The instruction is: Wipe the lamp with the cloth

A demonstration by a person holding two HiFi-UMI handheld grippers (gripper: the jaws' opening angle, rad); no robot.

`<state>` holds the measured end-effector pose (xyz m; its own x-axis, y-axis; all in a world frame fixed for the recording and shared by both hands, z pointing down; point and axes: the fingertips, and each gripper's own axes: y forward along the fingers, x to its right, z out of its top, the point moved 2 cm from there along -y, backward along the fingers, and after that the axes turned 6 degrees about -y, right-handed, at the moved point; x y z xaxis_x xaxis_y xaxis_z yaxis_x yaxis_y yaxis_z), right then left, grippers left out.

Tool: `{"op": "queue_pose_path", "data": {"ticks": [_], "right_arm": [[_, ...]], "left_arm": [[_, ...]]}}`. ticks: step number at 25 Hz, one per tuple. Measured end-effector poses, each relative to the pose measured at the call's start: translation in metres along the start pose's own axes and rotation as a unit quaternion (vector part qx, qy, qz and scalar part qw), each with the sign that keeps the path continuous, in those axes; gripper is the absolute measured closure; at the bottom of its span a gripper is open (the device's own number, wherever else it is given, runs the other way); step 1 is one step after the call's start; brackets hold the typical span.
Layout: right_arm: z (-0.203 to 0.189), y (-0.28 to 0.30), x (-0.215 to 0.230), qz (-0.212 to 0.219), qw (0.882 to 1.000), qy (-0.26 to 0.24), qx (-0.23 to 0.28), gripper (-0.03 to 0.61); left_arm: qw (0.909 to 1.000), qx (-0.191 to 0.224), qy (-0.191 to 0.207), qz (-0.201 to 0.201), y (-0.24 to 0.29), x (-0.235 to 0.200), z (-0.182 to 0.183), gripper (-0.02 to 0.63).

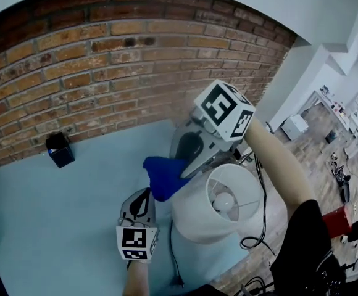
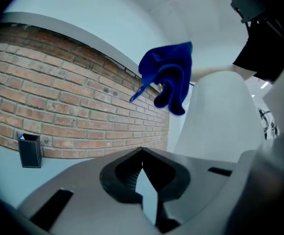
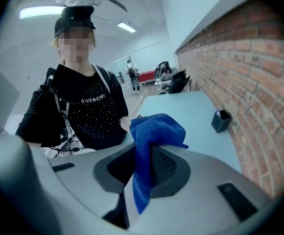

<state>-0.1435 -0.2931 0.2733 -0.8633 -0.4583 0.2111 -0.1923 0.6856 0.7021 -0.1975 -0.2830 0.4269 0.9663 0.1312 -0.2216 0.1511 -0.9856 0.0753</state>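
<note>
The right gripper (image 3: 141,153) is clamping a blue cloth (image 3: 152,131) between its jaws, which are pressing in on the fabric from both sides, with a bunched fold standing up past the tips and a loose end hanging down between them. In the head view this gripper is hovering over the far left edge of the lamp (image 1: 194,221), whose white shade is standing at the near right of the light blue table (image 1: 55,214). The cloth is hanging just beside the rim of the shade, and whether it is touching the shade cannot be told. The bulb (image 1: 223,200) is showing inside the open top of the shade. The left gripper (image 2: 142,151) is sitting nearer the person, left of the lamp, with its jaws meeting at the tips and gripping nothing, and it is pointing up towards the hanging cloth. A black cord (image 1: 263,217) is trailing along the right side of the lamp. A small black box (image 1: 60,148) is standing at the far left of the table, against the brick wall (image 1: 105,60).
</note>
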Motion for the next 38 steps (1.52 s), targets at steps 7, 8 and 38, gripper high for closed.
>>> {"op": "queue_pose_path", "data": {"ticks": [7,8,38], "right_arm": [[0.081,-0.054,-0.129,-0.216,0.967,-0.077,0.110,0.517],[0.083,-0.051,-0.151,-0.235,0.961,-0.089,0.118,0.517],[-0.178,0.170,-0.131,-0.774,0.594,0.136,0.175,0.517]], "left_arm": [[0.9988,-0.025,0.041,-0.001,-0.036,0.036,0.009,0.605],[0.9991,-0.024,0.036,0.000,-0.042,0.041,0.007,0.604],[0.9974,-0.046,0.054,0.008,-0.110,0.097,-0.109,0.605]]}}
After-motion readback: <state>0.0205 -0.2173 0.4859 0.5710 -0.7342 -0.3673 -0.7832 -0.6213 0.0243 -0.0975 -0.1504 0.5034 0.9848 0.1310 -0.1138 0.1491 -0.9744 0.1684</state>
